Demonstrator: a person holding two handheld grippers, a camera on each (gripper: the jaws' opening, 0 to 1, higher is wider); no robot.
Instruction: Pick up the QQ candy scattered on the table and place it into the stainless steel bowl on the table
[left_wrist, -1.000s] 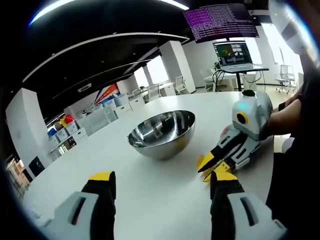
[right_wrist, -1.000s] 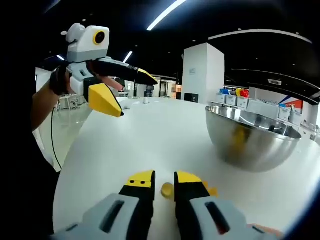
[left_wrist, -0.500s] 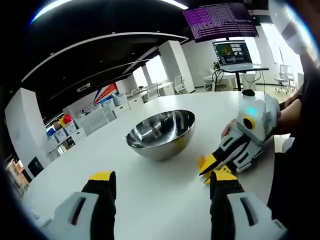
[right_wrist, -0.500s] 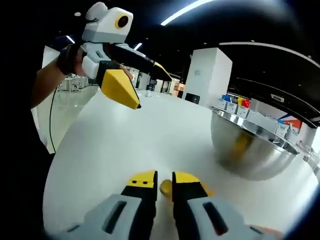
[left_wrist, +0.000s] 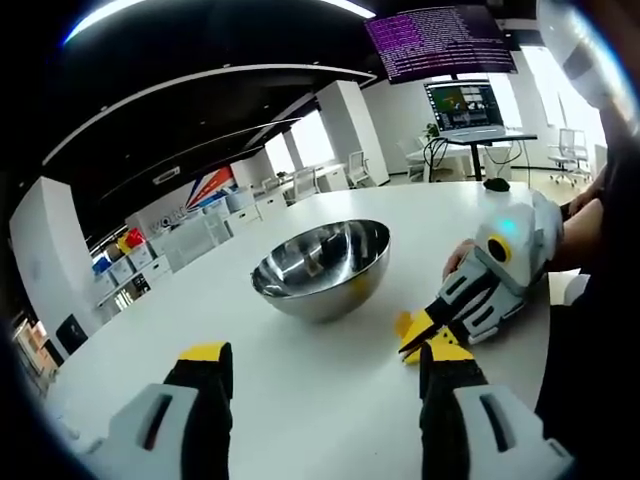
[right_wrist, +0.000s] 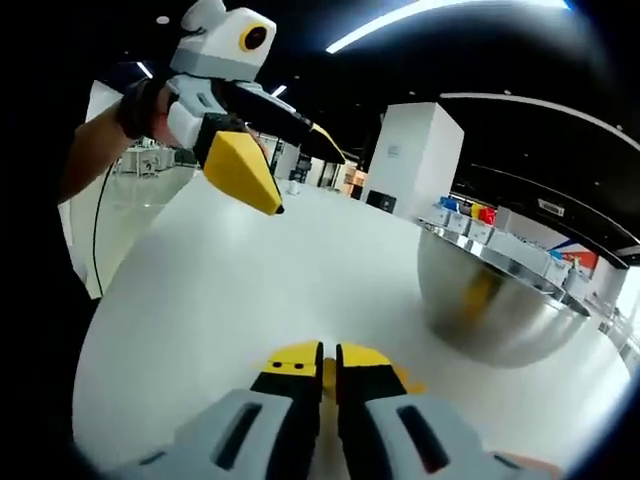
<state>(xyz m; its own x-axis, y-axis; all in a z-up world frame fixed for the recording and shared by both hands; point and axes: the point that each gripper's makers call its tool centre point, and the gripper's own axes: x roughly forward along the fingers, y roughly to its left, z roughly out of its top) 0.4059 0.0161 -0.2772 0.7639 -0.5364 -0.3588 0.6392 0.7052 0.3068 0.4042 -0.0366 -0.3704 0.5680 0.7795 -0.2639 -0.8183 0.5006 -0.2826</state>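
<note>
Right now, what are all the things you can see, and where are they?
Stainless steel bowl: one, shiny silver, on the table.
QQ candy: one, yellow, pinched between the right gripper's jaws, low over the table.
Table: one, white, round-edged.
Laptop: one, screen lit, on a stand behind the table.
Storage bins: several, colourful, along the far wall.
Left gripper: yellow-tipped, open, empty.
Right gripper: yellow-tipped, shut on the candy.

bowl (left_wrist: 322, 268) – glossy metal – smooth table (left_wrist: 300, 400)
</note>
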